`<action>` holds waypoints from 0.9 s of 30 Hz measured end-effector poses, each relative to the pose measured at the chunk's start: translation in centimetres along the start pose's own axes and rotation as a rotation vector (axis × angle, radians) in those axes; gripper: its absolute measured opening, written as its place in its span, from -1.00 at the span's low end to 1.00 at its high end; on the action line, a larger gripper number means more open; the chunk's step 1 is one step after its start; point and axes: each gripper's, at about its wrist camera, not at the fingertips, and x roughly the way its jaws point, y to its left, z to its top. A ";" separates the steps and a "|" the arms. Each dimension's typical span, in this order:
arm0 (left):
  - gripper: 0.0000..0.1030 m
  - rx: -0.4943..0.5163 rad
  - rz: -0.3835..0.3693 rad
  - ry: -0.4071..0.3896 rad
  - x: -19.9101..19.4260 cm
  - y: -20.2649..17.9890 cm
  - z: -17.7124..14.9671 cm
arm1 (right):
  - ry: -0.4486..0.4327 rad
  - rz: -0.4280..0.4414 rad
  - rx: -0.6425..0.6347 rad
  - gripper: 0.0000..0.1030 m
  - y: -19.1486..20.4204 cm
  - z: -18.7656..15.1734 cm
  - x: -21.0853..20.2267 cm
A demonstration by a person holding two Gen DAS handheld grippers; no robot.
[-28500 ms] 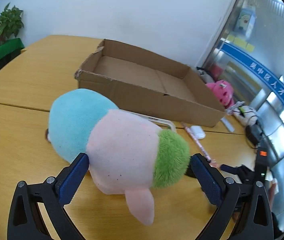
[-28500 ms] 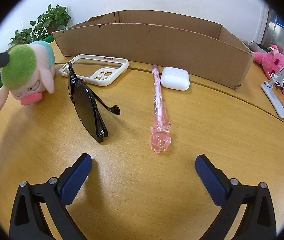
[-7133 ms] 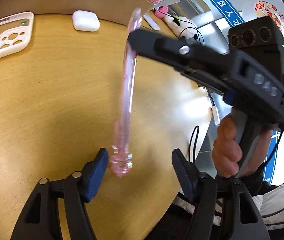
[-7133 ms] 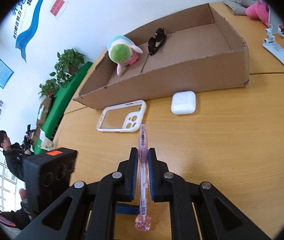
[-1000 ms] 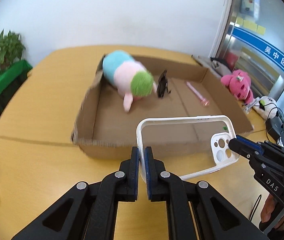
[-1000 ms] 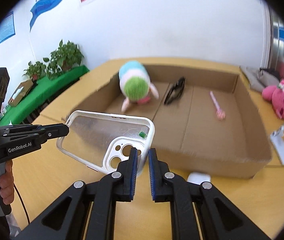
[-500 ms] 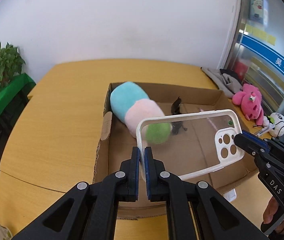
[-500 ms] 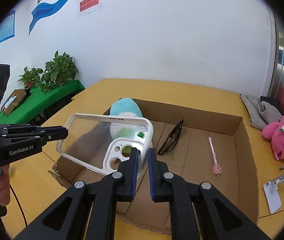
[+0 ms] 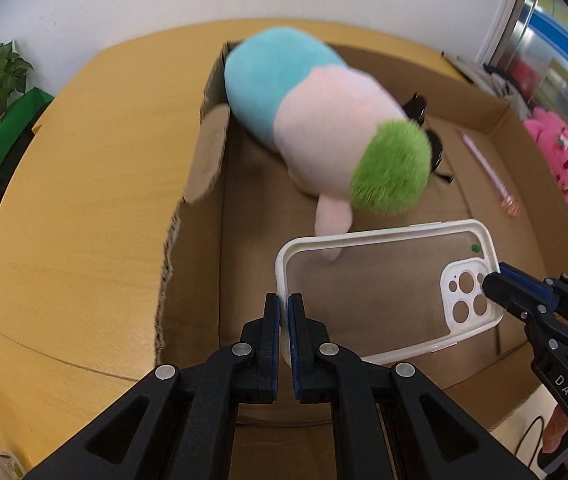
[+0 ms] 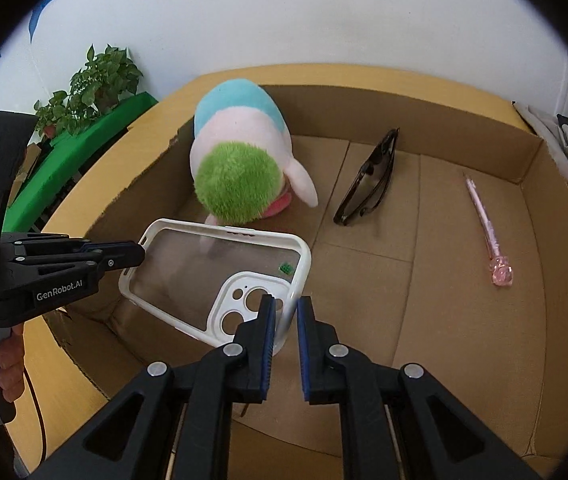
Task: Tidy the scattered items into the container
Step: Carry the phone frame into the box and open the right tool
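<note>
Closest in, the left gripper has its fingers clenched on 1 short end of the phone case, pinching the white rim edge-on. The right gripper grasps the opposite short end, the camera-cutout end, with the rim between its 2 pads. So the case hangs between both hands, its long axis running straight from one gripper to the other, its clear back roughly level and facing down.

Where is it? Over the cardboard box, above the near part of the box floor and inside the near wall. That is the relation the next move turns on: bare cardboard lies directly beneath the case, so in my judgement a short drop and a release from both sides would finish this item. Neither hand is nearer; each owns 1 end.

Just beyond the case, the plush toy lies in the box, green head toward the case, 1 pink ear showing through the clear back. Farther across the box floor sit the sunglasses and the pink pen, well apart from the case.

Hard to tell: how high the case hangs above the box floor. The desk around the box is mostly cut off, so any items left outside stay unseen.
</note>
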 end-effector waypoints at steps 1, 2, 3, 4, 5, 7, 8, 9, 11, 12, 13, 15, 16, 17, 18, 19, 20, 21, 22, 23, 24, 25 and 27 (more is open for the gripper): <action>-0.92 0.003 0.008 0.015 0.4 0.0 -0.1 | 0.014 -0.001 -0.001 -0.81 0.0 -0.1 0.4; -0.92 0.003 0.014 0.025 0.7 -0.1 -0.3 | 0.030 0.002 -0.001 -0.80 0.0 -0.2 0.8; -0.92 0.003 0.020 0.038 1.1 0.0 -0.4 | 0.045 0.006 0.000 -0.80 0.0 -0.2 1.1; -0.92 0.006 0.028 0.048 1.3 0.0 -0.5 | 0.060 0.010 0.002 -0.80 0.0 -0.3 1.4; -0.92 0.010 0.037 0.055 1.5 0.1 -0.5 | 0.078 0.016 0.003 -0.80 0.2 -0.4 1.9; -0.93 0.013 0.054 0.064 1.7 0.0 -0.7 | 0.101 0.022 0.005 -0.79 0.4 -0.5 2.3; -0.93 0.016 0.064 0.067 1.8 0.0 -0.7 | 0.115 0.019 0.000 -0.79 0.4 -0.6 2.5; -0.93 0.018 0.071 0.070 1.9 -0.1 -0.7 | 0.125 0.017 -0.003 -0.79 0.5 -0.7 2.8; -0.93 0.026 0.085 0.079 2.0 -0.2 -0.8 | 0.148 0.012 -0.005 -0.79 0.6 -0.9 3.4; -0.93 0.032 0.093 0.085 2.1 -0.4 -0.8 | 0.158 0.011 -0.004 -0.79 0.5 -0.9 3.6; -0.93 0.036 0.100 0.090 2.3 -0.5 -0.8 | 0.166 0.012 -0.003 -0.79 0.5 -1.1 3.8; -0.93 0.044 0.114 0.097 2.4 -0.8 -1.0 | 0.171 0.014 -0.002 -0.79 0.3 -1.2 4.0; -0.93 0.045 0.119 0.100 2.4 -0.9 -1.0 | 0.172 0.016 0.000 -0.79 0.3 -1.3 3.9; -0.93 0.044 0.120 0.101 2.4 -0.9 -1.0 | 0.176 0.016 -0.002 -0.79 0.3 -1.3 3.9; -0.92 0.040 0.120 0.102 2.3 -0.9 -1.0 | 0.179 0.014 -0.005 -0.79 0.3 -1.3 3.9; -0.92 0.035 0.118 0.102 2.3 -0.9 -1.1 | 0.178 0.014 -0.008 -0.78 0.4 -1.4 3.9; -0.92 0.031 0.113 0.100 2.2 -0.8 -1.1 | 0.176 0.020 -0.004 -0.76 0.3 -1.4 3.9; -0.89 0.027 0.103 0.099 2.0 -0.8 -1.2 | 0.176 0.028 0.004 -0.76 0.1 -1.5 3.9; -0.80 0.022 0.091 0.092 1.8 -0.9 -1.3 | 0.178 0.033 0.016 -0.76 0.0 -1.6 3.9; -0.73 0.020 0.082 0.084 1.5 -0.9 -1.5 | 0.173 0.037 0.028 -0.73 -0.3 -1.7 3.8; -0.59 0.017 0.070 0.069 1.0 -1.0 -1.6 | 0.166 0.034 0.033 -0.68 -0.4 -1.9 3.5; -0.45 0.016 0.057 0.046 0.2 -1.1 -1.8 | 0.151 0.028 0.038 -0.53 -0.6 -2.2 3.0; 0.06 0.013 0.057 -0.040 -2.1 -1.6 -2.4 | 0.104 0.021 0.048 -0.28 -1.0 -2.5 1.7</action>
